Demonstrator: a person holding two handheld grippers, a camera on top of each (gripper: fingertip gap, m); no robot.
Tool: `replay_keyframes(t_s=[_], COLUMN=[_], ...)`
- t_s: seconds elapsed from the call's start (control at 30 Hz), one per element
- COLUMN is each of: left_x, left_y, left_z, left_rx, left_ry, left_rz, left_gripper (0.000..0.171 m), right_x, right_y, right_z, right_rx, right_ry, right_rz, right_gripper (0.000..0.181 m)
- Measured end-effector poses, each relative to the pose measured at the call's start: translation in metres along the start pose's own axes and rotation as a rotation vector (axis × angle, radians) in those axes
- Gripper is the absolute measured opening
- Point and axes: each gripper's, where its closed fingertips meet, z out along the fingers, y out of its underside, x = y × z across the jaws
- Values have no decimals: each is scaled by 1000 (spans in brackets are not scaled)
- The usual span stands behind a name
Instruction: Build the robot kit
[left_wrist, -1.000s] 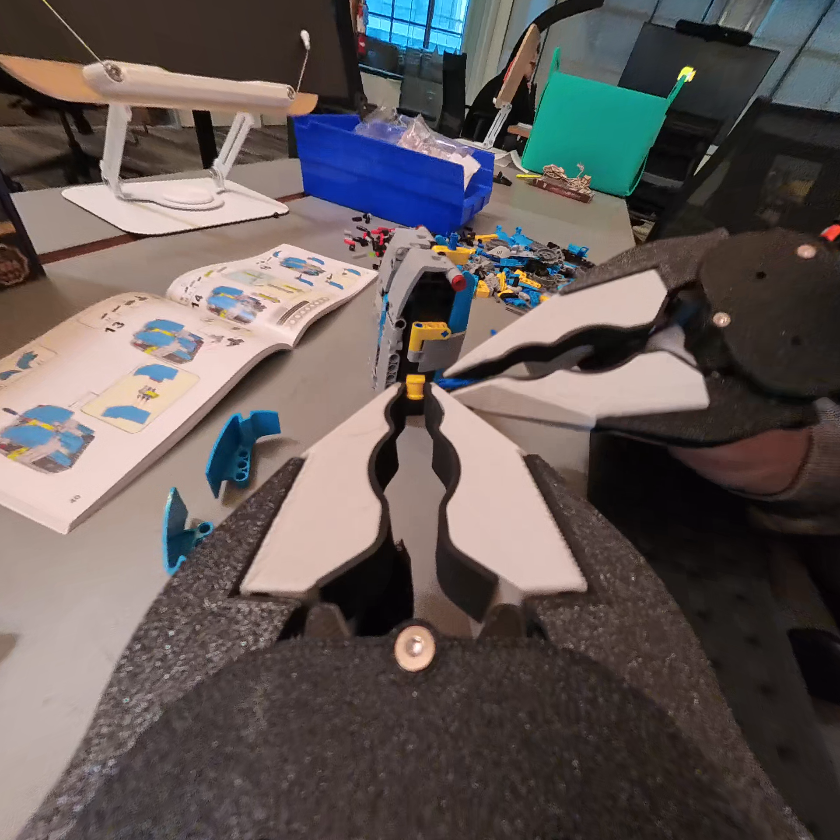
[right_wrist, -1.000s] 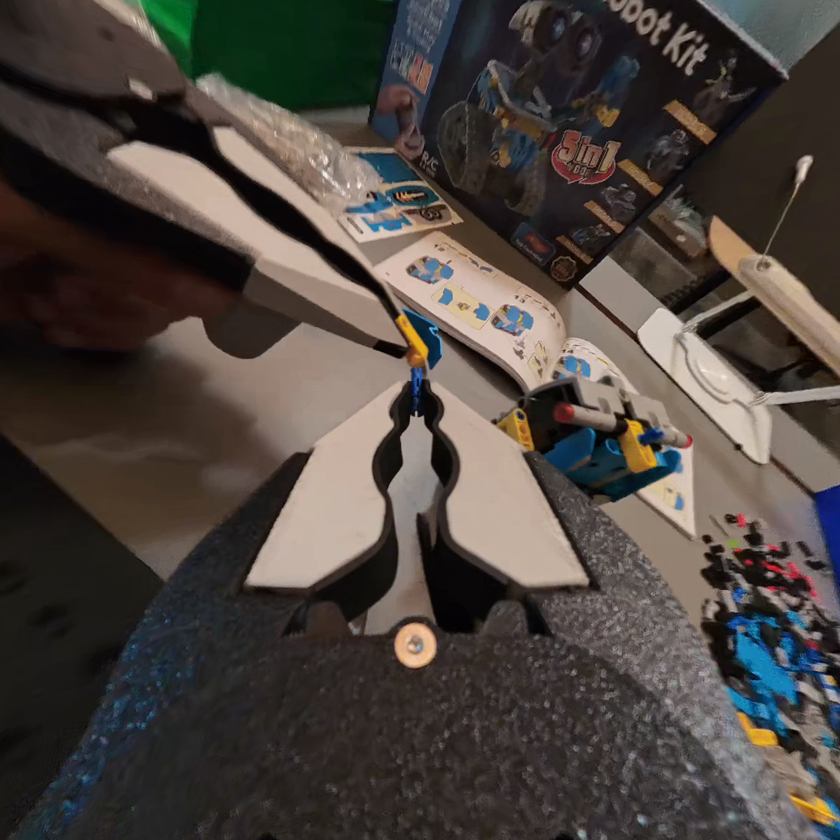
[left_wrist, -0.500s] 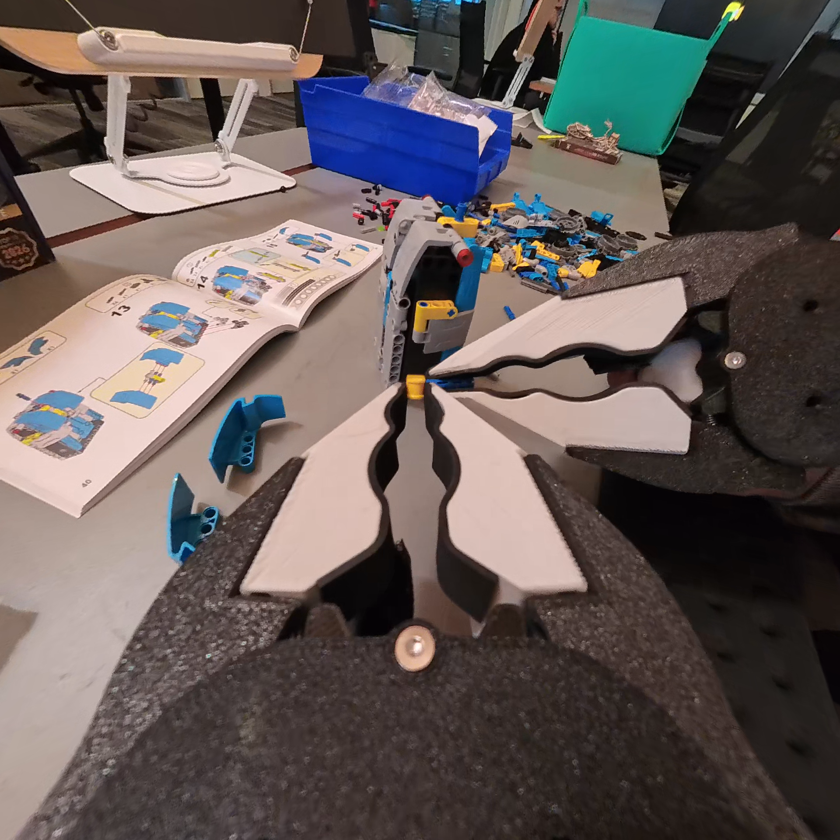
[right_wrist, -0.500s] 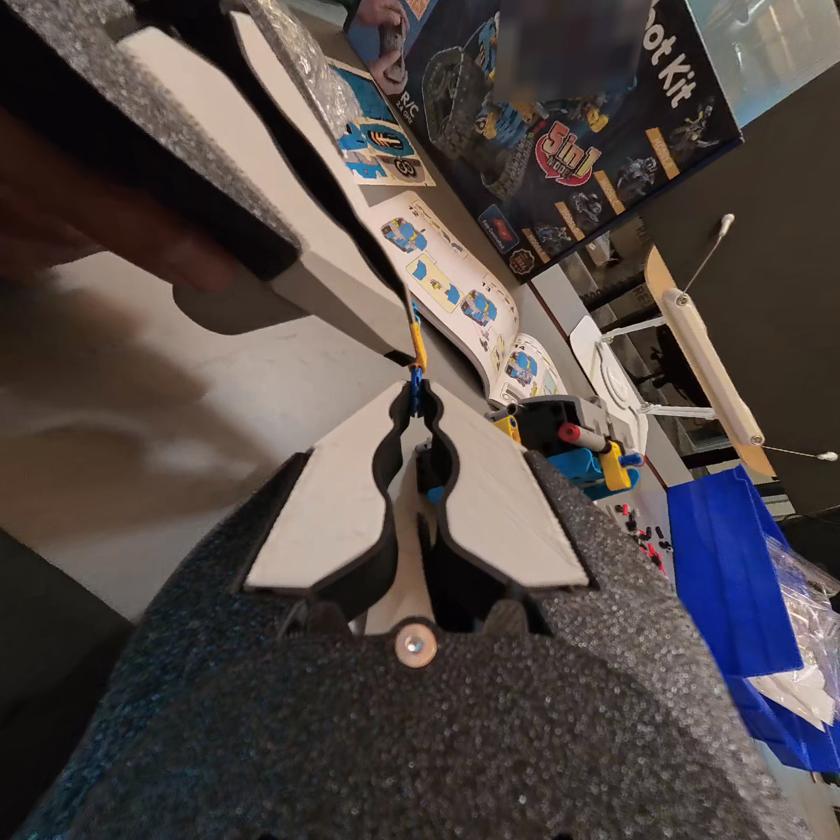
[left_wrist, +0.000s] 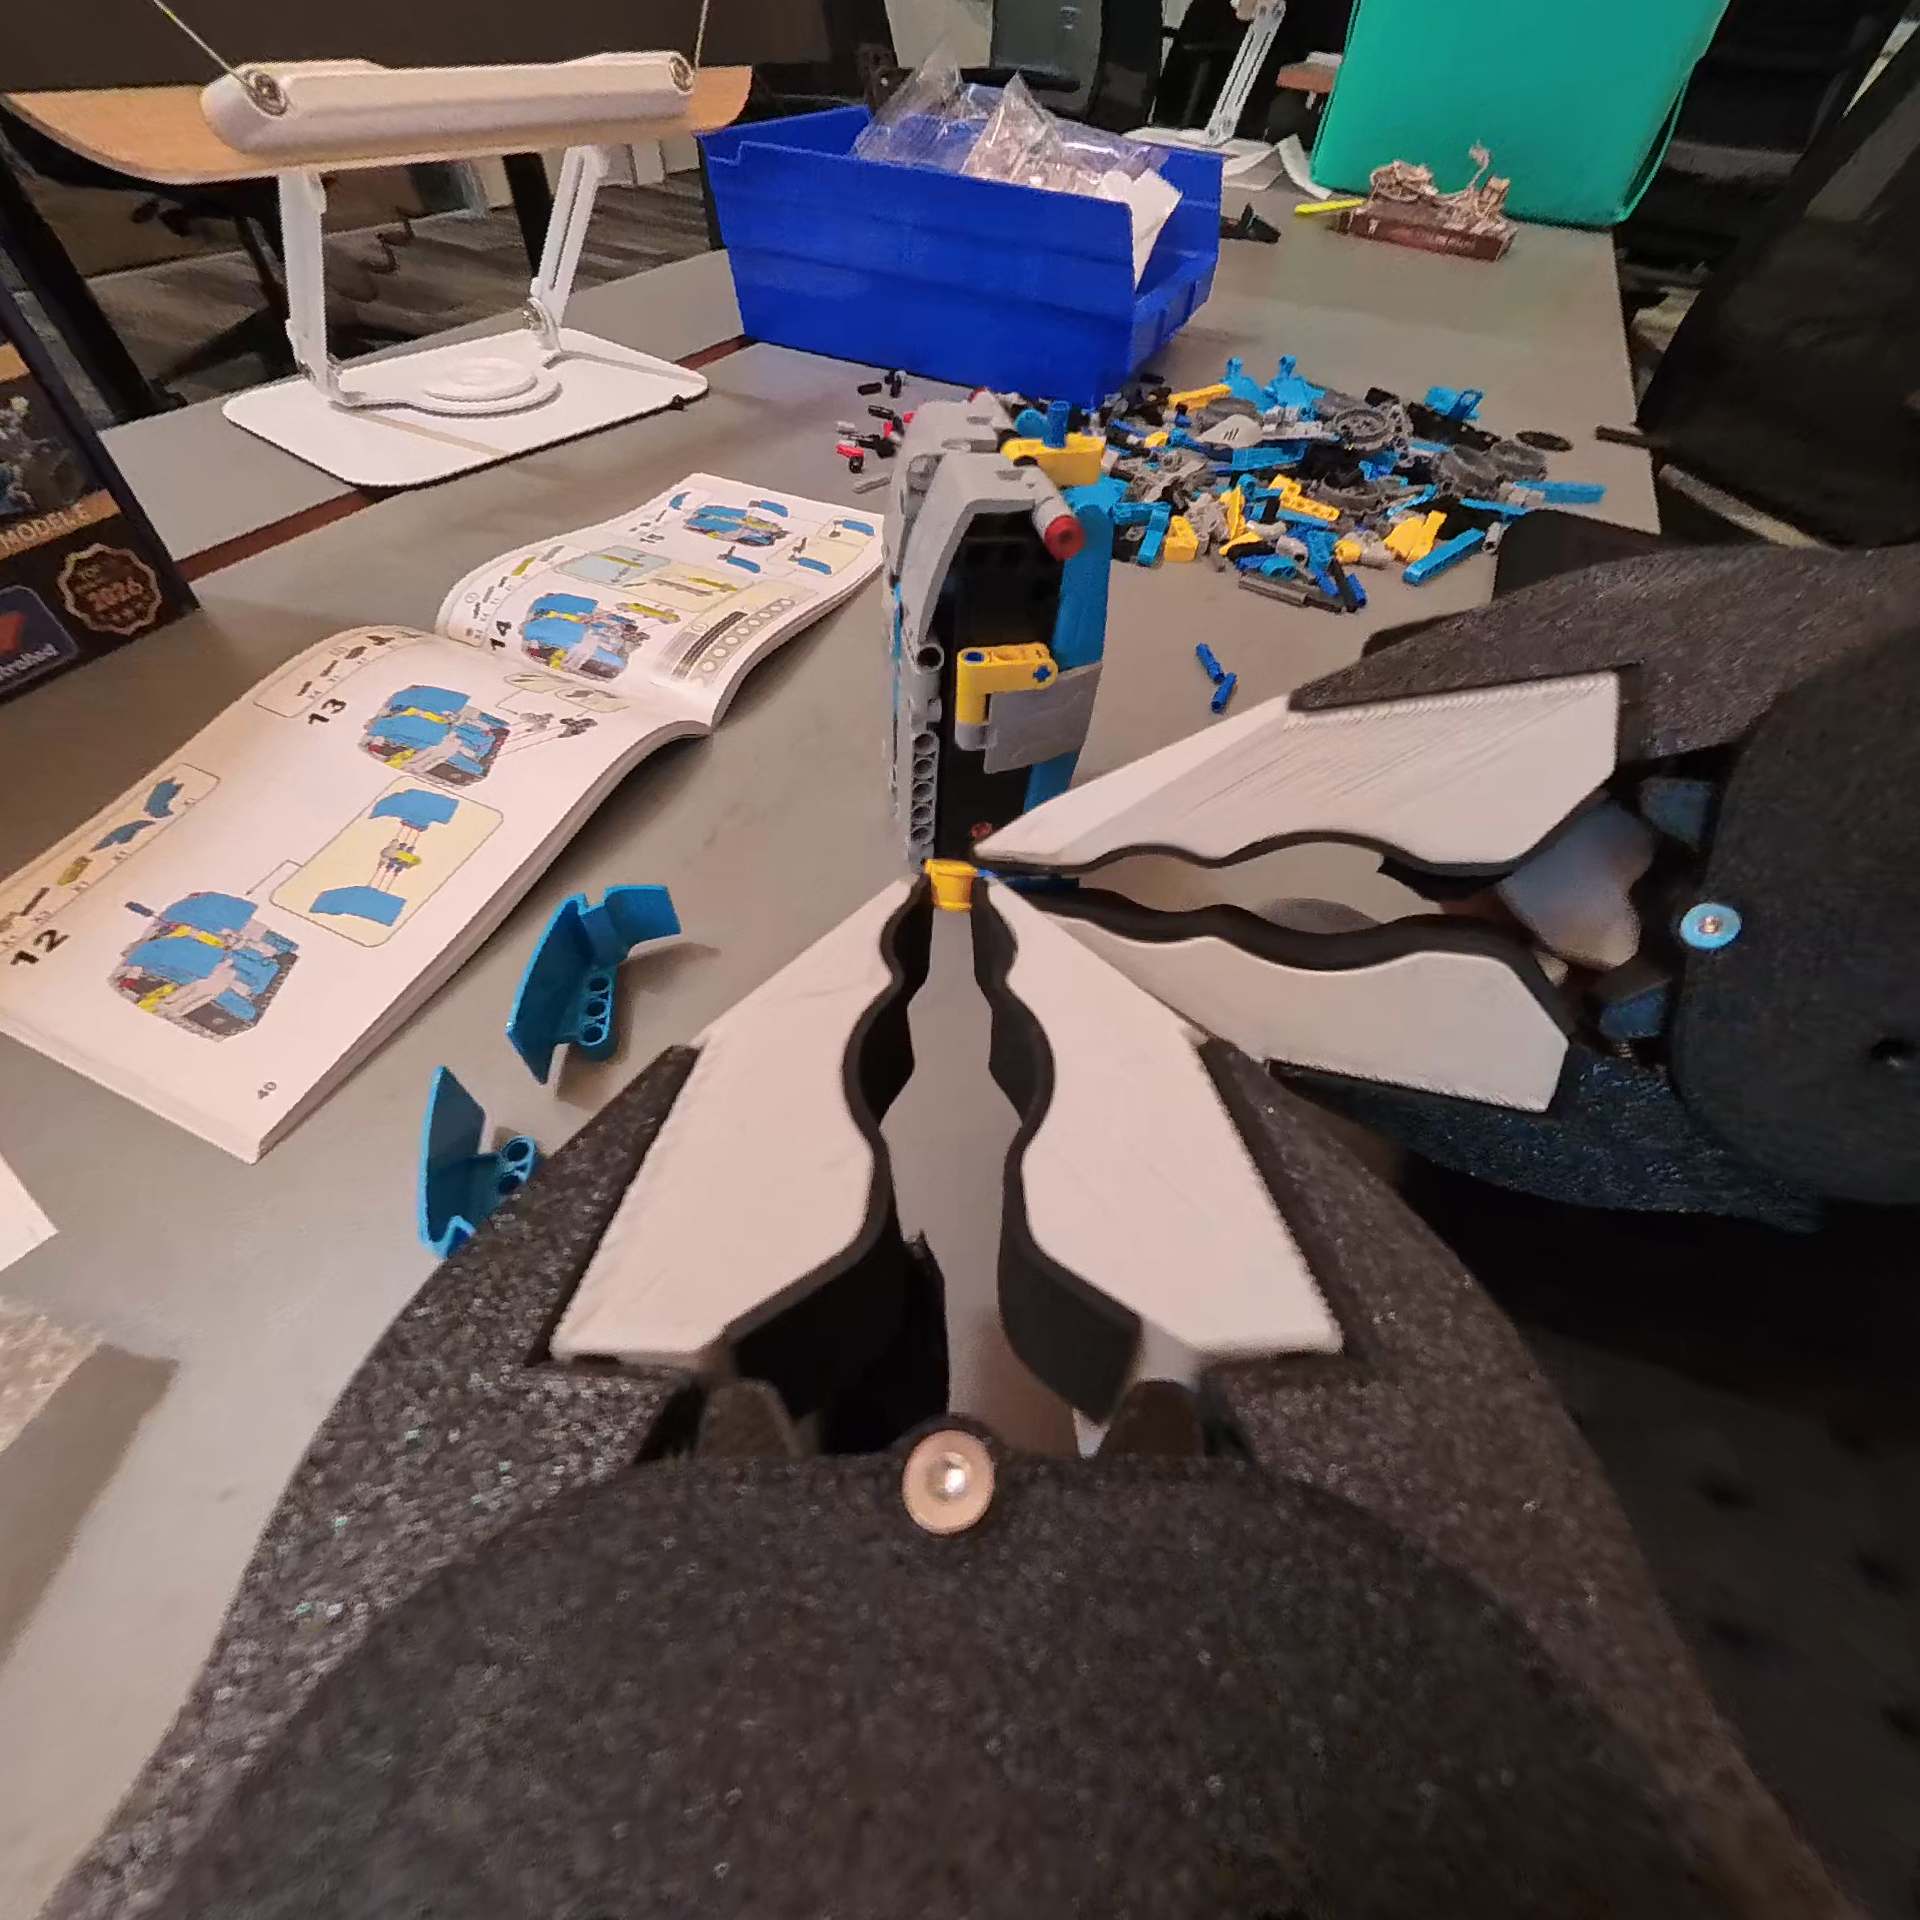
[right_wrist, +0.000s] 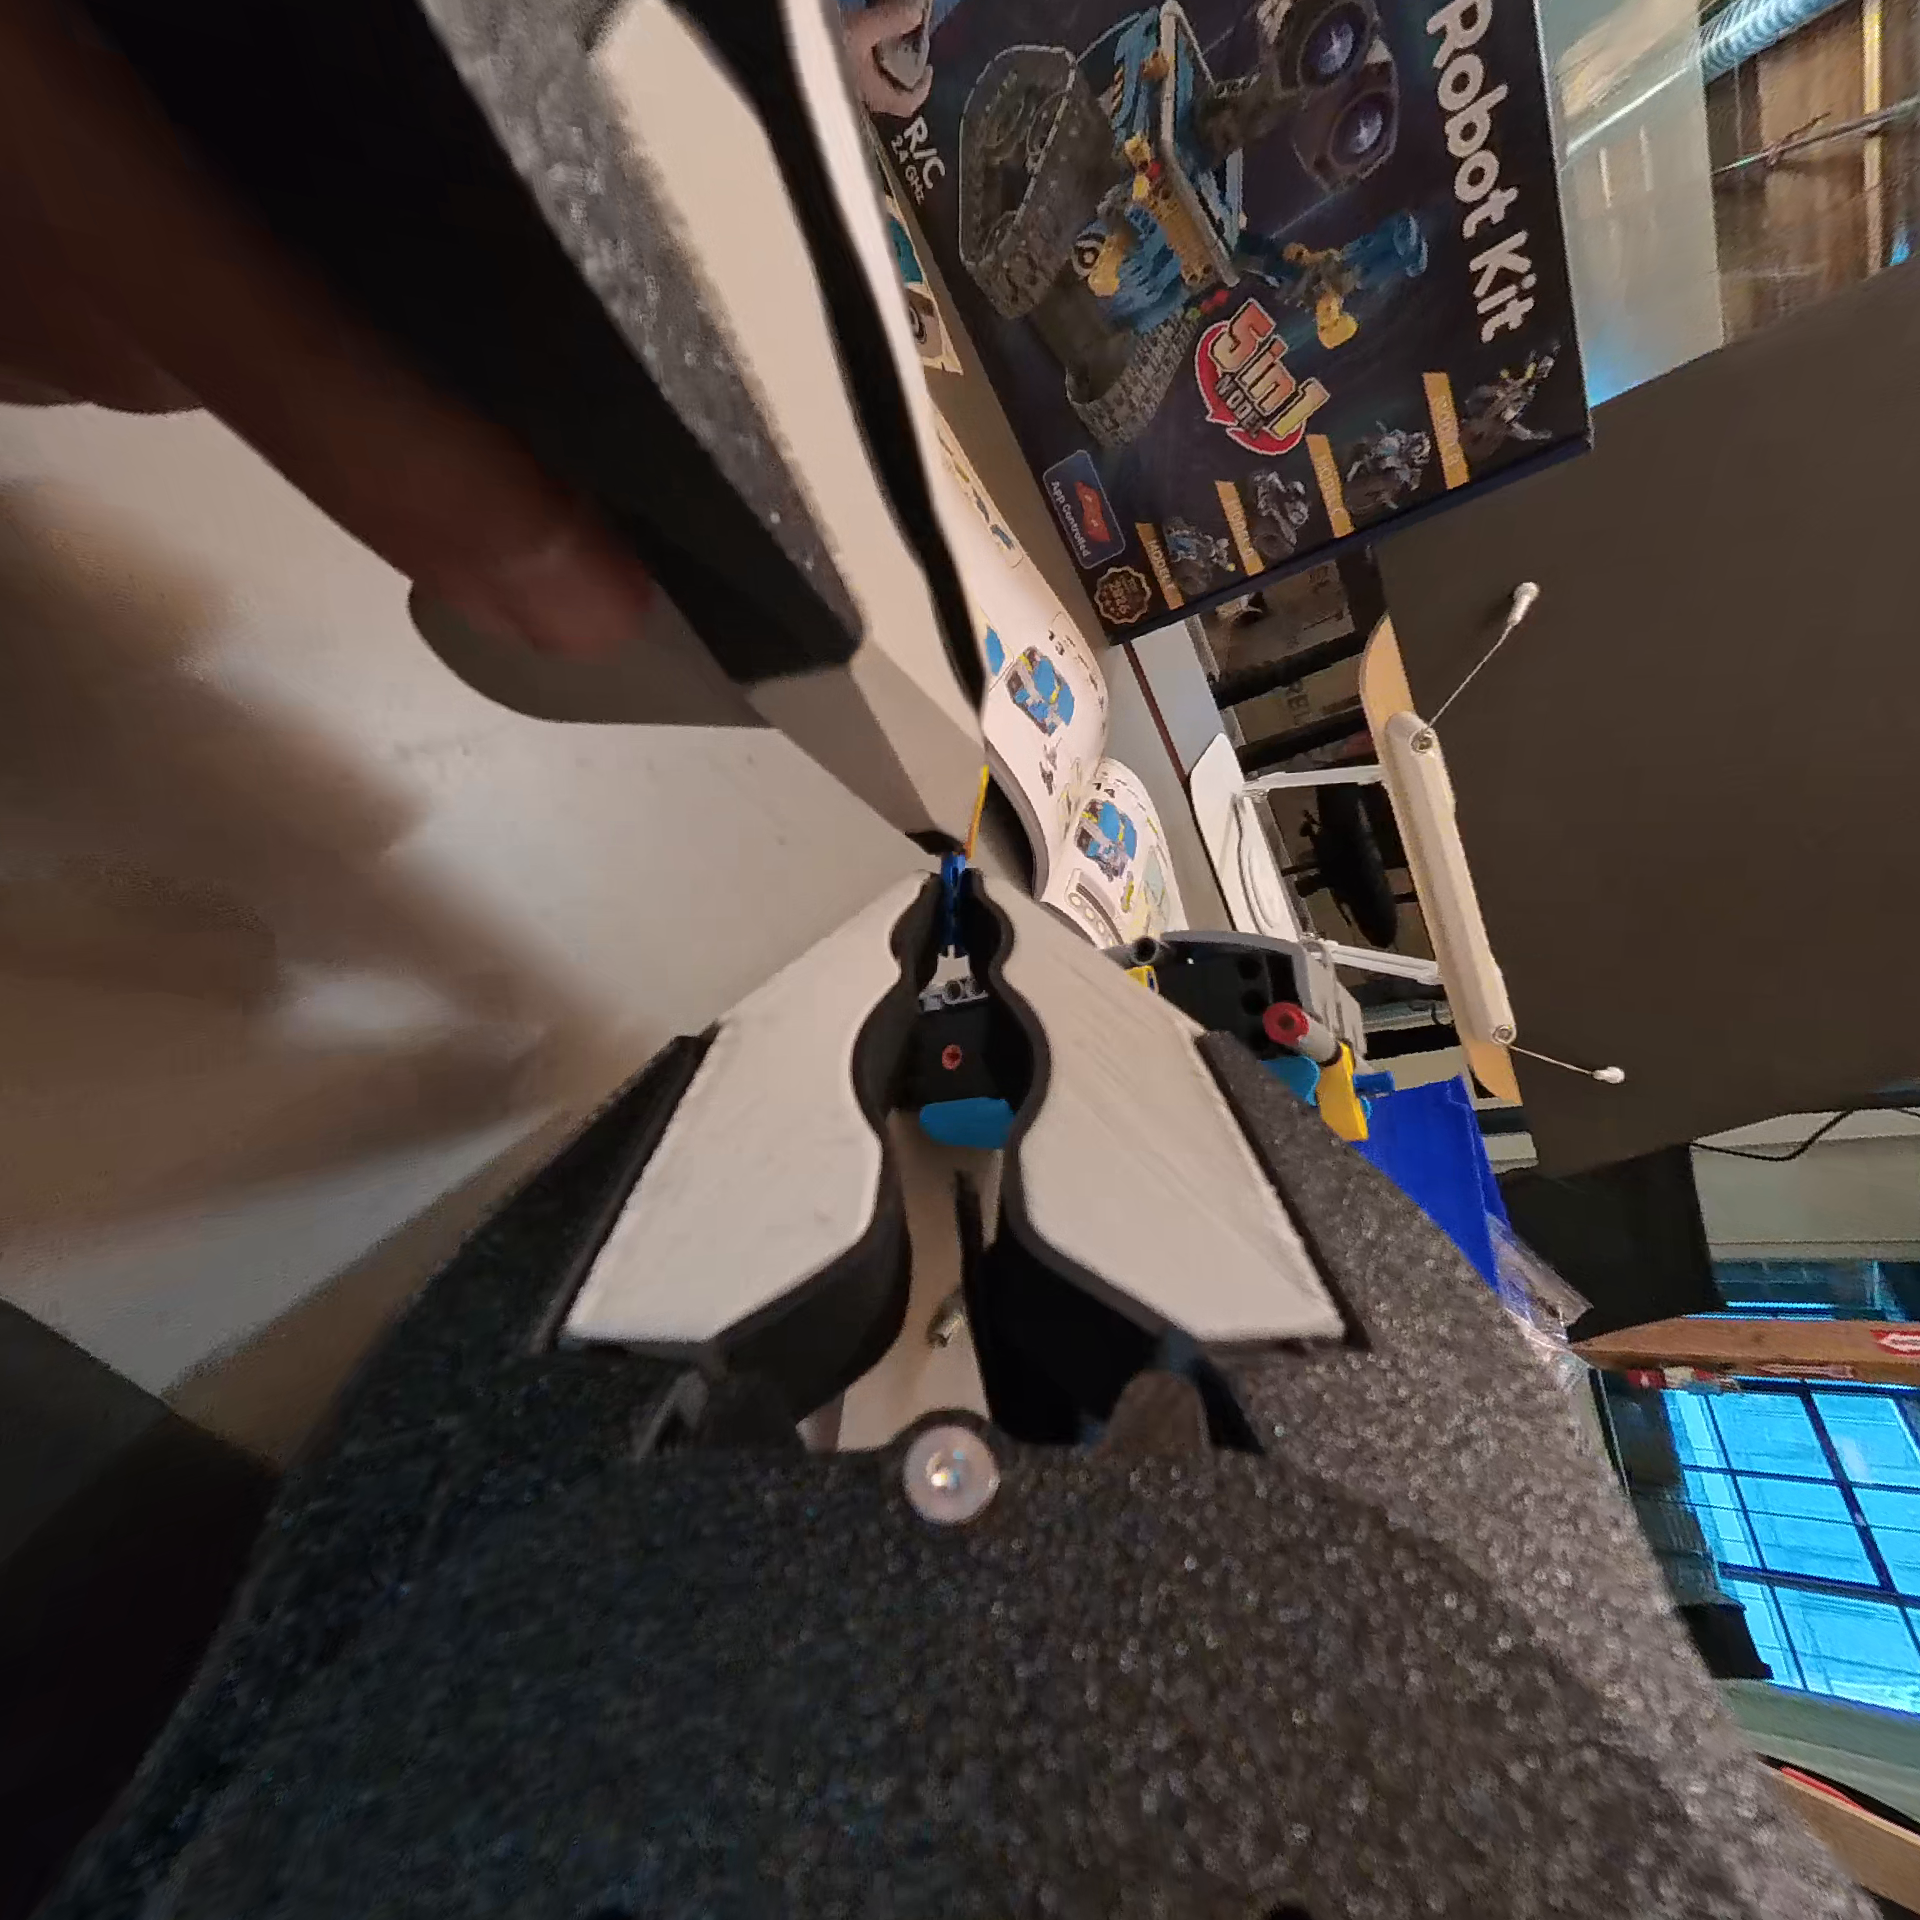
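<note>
My left gripper (left_wrist: 948, 896) is shut on a small yellow connector piece (left_wrist: 948, 885), held above the grey table. My right gripper (right_wrist: 954, 906) is shut on a thin blue pin (right_wrist: 952, 906). It comes in from the right in the left wrist view (left_wrist: 987, 862), and its tips meet the yellow piece. The blue pin (left_wrist: 1023, 879) shows there as a sliver between the right fingers. The left gripper's fingers (right_wrist: 831, 520) cross the right wrist view from the upper left, the yellow piece (right_wrist: 978, 812) at their tip. A half-built grey, black and blue brick model (left_wrist: 987, 634) stands just behind.
An open instruction booklet (left_wrist: 395, 769) lies to the left, with two curved blue panels (left_wrist: 587, 982) (left_wrist: 457, 1164) in front of it. A heap of loose pieces (left_wrist: 1340, 478), a blue bin (left_wrist: 956, 249) and a white lamp stand (left_wrist: 447, 384) are behind. The kit box (right_wrist: 1236, 281) stands at the far left. The grippers are tip to tip, or close to it.
The right gripper has rolled and tilted, so its view has turned sharply. Both grippers stay tip to tip, and the left view has closed in slightly on the model.
</note>
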Motion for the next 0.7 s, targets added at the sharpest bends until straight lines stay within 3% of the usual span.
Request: replay_keyframes(t_s=[0.1,0.2,0.3,0.47,0.6,0.7], left_x=[1,2,3,3,0,-2], left_y=[1,0,-1,-3,-4,-12], left_z=[0,0,0,-1,0,-3], left_rx=[-8,6,17,23,36,85], left_ry=[13,113,164,162,178,249], left_rz=[-9,-188,-255,-212,-228,-278], left_gripper=[6,6,6,6,6,6], right_x=[-1,1,3,5,7,12], right_y=[0,-1,-1,-1,-3,-7], right_z=[-1,-2,-2,-3,-2,-8], right_rx=[-3,15,22,37,92,180], right_ry=[9,23,17,23,-60,-135], right_rz=[-27,-29,-13,-10,144,266], right_gripper=[2,3,3,4,6,34])
